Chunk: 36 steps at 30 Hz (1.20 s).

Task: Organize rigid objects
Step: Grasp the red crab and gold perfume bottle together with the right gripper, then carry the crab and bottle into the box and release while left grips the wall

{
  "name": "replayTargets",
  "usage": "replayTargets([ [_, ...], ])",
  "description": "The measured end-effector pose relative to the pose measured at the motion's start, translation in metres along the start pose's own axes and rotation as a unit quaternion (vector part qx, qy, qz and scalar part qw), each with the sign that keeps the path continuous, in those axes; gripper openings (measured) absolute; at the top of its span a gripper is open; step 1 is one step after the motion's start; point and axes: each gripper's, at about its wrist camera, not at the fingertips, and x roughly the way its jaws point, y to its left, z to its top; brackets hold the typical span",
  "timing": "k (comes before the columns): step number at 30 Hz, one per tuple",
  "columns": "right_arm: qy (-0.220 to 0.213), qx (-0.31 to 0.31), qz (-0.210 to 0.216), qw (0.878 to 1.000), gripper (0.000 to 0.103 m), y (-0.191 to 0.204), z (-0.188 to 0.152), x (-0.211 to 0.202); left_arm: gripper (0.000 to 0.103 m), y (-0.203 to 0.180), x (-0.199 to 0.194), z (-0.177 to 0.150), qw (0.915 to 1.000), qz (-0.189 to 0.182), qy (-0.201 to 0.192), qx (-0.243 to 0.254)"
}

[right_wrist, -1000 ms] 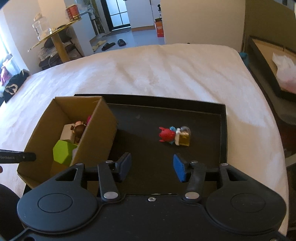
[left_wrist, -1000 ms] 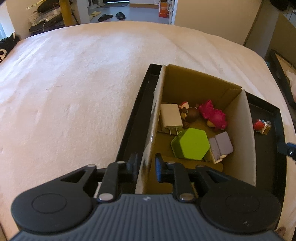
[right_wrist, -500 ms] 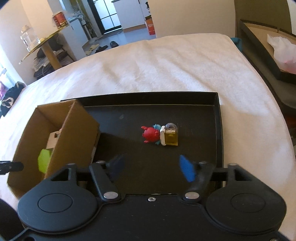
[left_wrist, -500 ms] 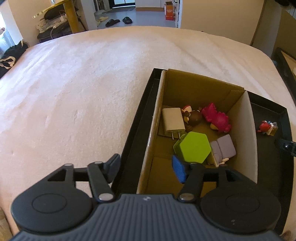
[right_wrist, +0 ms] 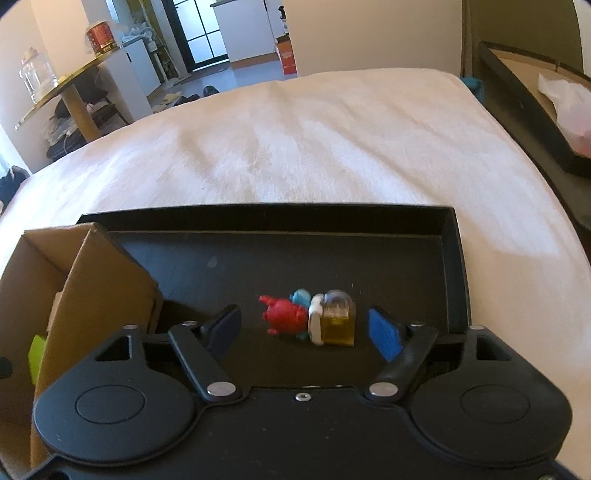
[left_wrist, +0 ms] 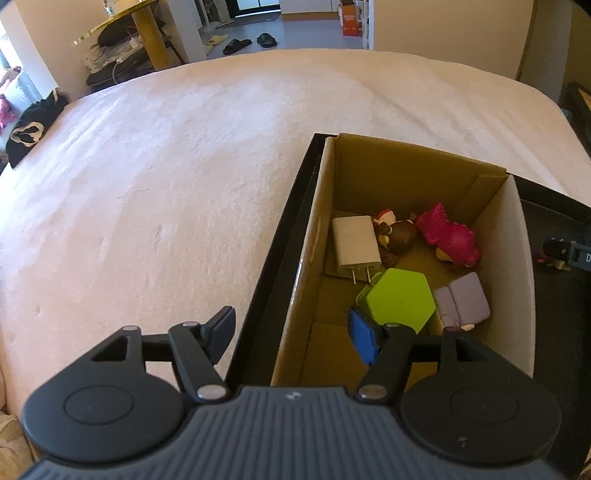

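The black tray's floor point(right_wrist: 229, 258) lies bare around the small red figure point(right_wrist: 282, 315) and the yellow-bodied piece point(right_wrist: 336, 325) touching it, hemmed by the tray's low rim and, on the left, the brown cardboard box's wall point(right_wrist: 99, 295). Inside the box point(left_wrist: 513, 266), the far end is crowded by a white charger point(left_wrist: 354, 243), a brown figure point(left_wrist: 400, 233), a pink toy point(left_wrist: 448, 236), a green hexagonal block point(left_wrist: 400, 300) and a lilac piece point(left_wrist: 463, 301); only the near floor is left bare.

Ahead of my grippers spread a pale bedcover point(left_wrist: 192, 177). Beyond it stood a gold-topped side table point(right_wrist: 70, 92), slippers point(left_wrist: 251, 41) on a grey floor, cream walls, and a dark-framed glass door point(right_wrist: 199, 33) letting daylight in.
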Motion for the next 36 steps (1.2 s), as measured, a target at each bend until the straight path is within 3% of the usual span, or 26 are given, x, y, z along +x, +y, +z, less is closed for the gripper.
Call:
replayTargets([
  [10,0.003,-0.013,-0.021,1.000,0.076,0.003,-0.001,0.012,0.066,-0.001,0.005,0.000,0.9995,0.023,-0.005,-0.020],
  [12,0.005,-0.019,-0.016,1.000,0.059,0.005,-0.002,0.013,0.066,-0.001,0.006,-0.001,0.9994,0.025,-0.002,-0.025],
  [17,0.000,-0.025,-0.020,0.999,0.059,0.005,-0.003,0.001,0.066,-0.002,0.001,-0.002,0.9995,0.018,-0.002,-0.027],
  [27,-0.005,-0.018,0.014,1.000,0.059,0.014,-0.004,-0.043,0.066,0.009,-0.006,-0.006,0.9994,-0.001,-0.004,-0.033],
  [36,-0.029,-0.031,0.022,0.999,0.059,0.038,0.001,-0.078,0.065,0.025,-0.012,-0.011,0.9985,-0.036,-0.007,-0.039],
])
